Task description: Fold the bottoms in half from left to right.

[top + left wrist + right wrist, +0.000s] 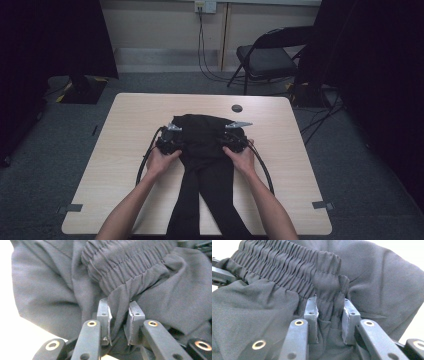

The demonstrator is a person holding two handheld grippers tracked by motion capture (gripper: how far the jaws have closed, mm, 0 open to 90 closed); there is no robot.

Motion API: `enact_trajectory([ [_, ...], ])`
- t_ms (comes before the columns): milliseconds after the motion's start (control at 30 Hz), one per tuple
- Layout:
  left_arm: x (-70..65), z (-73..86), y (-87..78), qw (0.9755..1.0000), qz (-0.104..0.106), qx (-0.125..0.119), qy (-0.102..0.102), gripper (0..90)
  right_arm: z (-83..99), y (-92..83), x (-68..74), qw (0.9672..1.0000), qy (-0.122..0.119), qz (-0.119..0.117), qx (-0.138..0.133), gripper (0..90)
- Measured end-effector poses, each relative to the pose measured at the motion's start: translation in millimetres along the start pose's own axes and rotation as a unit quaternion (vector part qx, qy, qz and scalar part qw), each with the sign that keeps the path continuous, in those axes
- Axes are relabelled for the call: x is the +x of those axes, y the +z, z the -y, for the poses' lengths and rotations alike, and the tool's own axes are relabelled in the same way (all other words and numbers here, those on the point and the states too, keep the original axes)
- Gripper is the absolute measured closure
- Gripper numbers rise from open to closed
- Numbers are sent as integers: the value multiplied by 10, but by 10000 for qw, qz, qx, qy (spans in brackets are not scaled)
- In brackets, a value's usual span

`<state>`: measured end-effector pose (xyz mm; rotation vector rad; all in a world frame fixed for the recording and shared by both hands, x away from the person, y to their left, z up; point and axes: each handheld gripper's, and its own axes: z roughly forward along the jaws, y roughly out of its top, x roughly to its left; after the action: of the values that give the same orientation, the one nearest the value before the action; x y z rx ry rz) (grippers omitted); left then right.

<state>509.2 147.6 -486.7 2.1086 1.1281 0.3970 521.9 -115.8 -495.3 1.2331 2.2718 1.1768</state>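
Black trousers (206, 165) lie in the middle of the light wooden table (125, 125), with the legs running toward the near edge and the top bunched up farther away. My left gripper (169, 139) is at the left side of the bunched top and my right gripper (234, 136) at its right side. In the left gripper view the jaws (119, 318) are shut on a fold of fabric just below the gathered elastic waistband (125, 262). The right gripper (329, 317) pinches a bunched piece of the waistband (287, 267) itself.
A small dark round disc (236, 108) sits on the table beyond the trousers. Behind the table stands a black folding chair (267, 57), and dark curtains hang on both sides. Cables loop from both grippers over the tabletop.
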Motion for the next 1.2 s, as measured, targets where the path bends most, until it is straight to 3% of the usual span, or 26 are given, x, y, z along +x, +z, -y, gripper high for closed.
enact_trajectory([
  [100,88,-47,87,9988,21,-169,-454,741,-127,99,-36,9994,-26,335,65,664],
  [133,97,-46,81,9988,57,-169,-457,727,-162,100,-36,9991,-52,393,140,618],
  [200,76,-52,34,9993,-44,-101,-353,624,-223,36,-45,9987,-79,470,185,482],
  [267,62,-39,-77,9992,75,-278,-281,547,-260,-92,-58,9993,-129,355,79,417],
  [367,10,-27,-299,9979,223,-589,-172,492,-278,-373,-55,9987,-102,322,-376,374],
  [400,-18,-18,-400,9975,266,-655,-46,489,-259,-480,-51,9979,-66,291,-575,376],
  [467,-87,28,-614,9958,406,-813,142,492,-210,-669,-26,9972,-176,295,-658,371],
  [533,-187,105,-814,9934,458,-974,395,565,-116,-848,9,9968,-251,172,-741,375],
  [600,-303,179,-963,9886,856,-1060,635,699,6,-978,42,9975,-194,51,-680,380],
  [667,-447,253,-1049,9846,1205,-1051,709,801,150,-1061,94,9985,-135,-122,-522,384],
  [733,-613,350,-1073,9802,1589,-931,729,863,297,-1119,177,9991,-231,-187,-293,386],
  [833,-870,531,-1017,9763,1858,-726,841,825,512,-1207,296,9991,-269,-301,-117,387],
  [933,-1049,645,-919,9761,1961,-531,776,697,715,-1225,366,9983,-296,-493,-4,371],
  [1000,-1156,645,-896,9735,2038,-473,928,641,779,-1207,396,9979,-401,-502,121,360],
  [1067,-1227,648,-840,9726,2107,-403,902,615,793,-1207,409,9973,-470,-548,112,361],
  [1167,-1351,700,-719,9729,1983,-154,1180,539,816,-1165,395,9975,-338,-612,130,360],
  [1200,-1383,718,-679,9731,1940,-87,1241,508,828,-1141,408,9974,-399,-564,194,360],
])
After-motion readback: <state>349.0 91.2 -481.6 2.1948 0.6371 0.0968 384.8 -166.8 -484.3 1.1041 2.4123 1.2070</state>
